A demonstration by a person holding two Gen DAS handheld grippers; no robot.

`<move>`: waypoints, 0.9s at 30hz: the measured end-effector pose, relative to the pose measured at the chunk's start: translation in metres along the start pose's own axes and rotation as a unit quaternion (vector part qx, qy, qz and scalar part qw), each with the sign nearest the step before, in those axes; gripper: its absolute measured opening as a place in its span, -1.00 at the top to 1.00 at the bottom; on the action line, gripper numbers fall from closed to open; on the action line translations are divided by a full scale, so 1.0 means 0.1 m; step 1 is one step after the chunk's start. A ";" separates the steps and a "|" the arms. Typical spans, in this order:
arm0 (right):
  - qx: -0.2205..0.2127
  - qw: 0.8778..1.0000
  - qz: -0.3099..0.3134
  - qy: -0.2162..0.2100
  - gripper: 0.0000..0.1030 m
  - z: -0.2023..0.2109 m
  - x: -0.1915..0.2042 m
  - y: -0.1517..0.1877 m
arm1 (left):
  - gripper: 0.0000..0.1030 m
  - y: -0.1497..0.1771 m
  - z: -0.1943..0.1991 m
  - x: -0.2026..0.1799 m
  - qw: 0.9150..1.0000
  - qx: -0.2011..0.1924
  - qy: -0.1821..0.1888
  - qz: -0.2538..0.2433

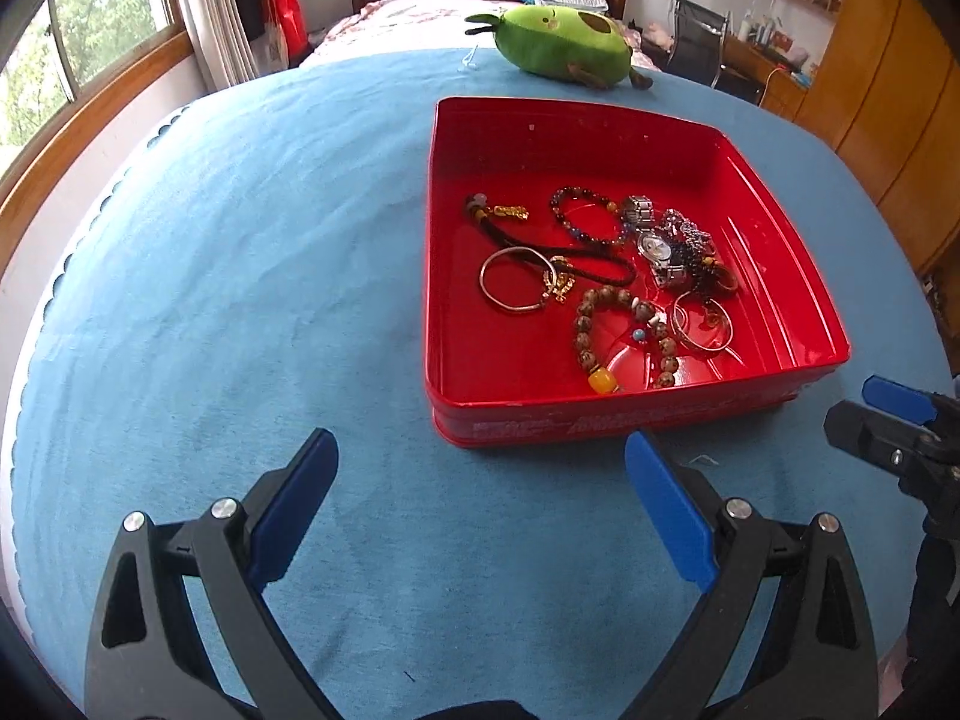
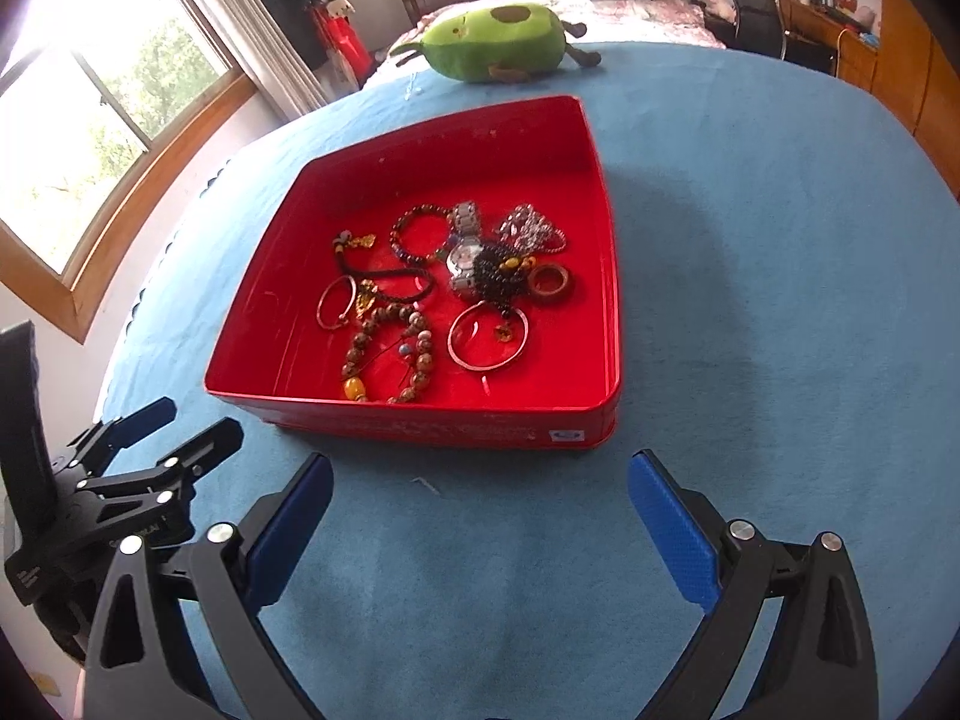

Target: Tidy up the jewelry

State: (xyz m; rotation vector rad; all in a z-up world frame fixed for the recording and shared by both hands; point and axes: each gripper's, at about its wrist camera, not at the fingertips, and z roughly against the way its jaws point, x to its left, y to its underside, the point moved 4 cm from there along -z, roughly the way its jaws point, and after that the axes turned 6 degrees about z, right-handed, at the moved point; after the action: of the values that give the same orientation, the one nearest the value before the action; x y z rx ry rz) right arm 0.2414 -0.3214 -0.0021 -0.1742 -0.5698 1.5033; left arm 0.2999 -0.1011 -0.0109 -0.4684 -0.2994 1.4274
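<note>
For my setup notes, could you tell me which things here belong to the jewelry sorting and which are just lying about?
Job: red tray; silver watch; wooden bead bracelet; silver bangle; black cord necklace.
Lying about: avocado plush; blue blanket; desk chair.

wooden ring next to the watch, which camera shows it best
The right wrist view: the brown wooden ring lies in plain sight on the red metal tray, its hole visible, just right of the black beads. In the left wrist view the ring is seen edge-on, partly hidden behind the silver wristwatch.
</note>
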 end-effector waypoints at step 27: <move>0.017 1.000 0.009 0.011 -0.92 -0.18 0.02 -0.01 | -0.86 -0.05 -0.05 -0.03 1.000 -0.004 0.004 -0.001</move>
State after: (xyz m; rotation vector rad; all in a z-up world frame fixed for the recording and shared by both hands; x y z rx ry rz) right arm 0.2504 -0.3156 -0.0171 -0.1707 -0.5259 1.5260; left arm 0.3061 -0.1050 -0.0132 -0.4794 -0.2996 1.4224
